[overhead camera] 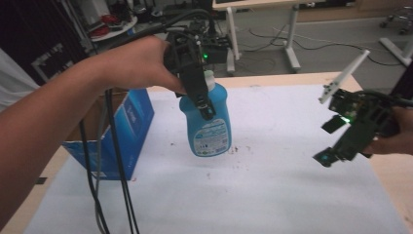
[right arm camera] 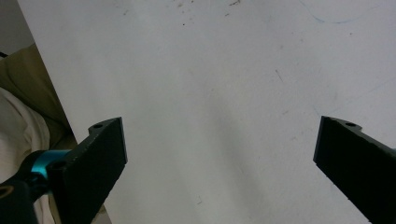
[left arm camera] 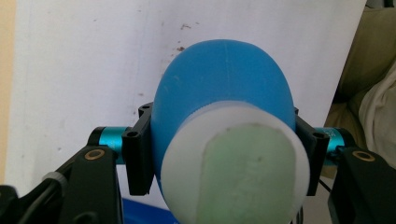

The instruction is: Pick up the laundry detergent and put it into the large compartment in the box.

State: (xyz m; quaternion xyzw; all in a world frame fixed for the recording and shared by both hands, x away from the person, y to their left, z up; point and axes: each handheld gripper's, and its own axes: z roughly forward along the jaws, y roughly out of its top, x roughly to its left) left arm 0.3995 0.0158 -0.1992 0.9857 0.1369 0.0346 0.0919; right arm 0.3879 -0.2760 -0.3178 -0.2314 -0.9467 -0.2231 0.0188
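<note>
The left gripper [overhead camera: 200, 100] clamps the bottle [overhead camera: 207, 124] near its neck, apparently just above the mat [overhead camera: 272, 185]; keep it upright (smooth plastic slips). The right gripper [overhead camera: 341, 141] is open.

The dish soap bottle [overhead camera: 207, 122] is bright blue, with a white cap [overhead camera: 209, 77] topped pale green and a white-and-blue printed label [overhead camera: 211, 138]. The left gripper [overhead camera: 199, 100] is black, with teal barrels and a green light. At three o'clock, the right gripper [overhead camera: 341, 146] is black too, teal-tipped, with a green light. The table cover [overhead camera: 272, 195] is white, speckled brown. At nine o'clock stands a blue cardboard box [overhead camera: 129, 129]. The table [overhead camera: 389, 170] edge is pale wood.
</note>
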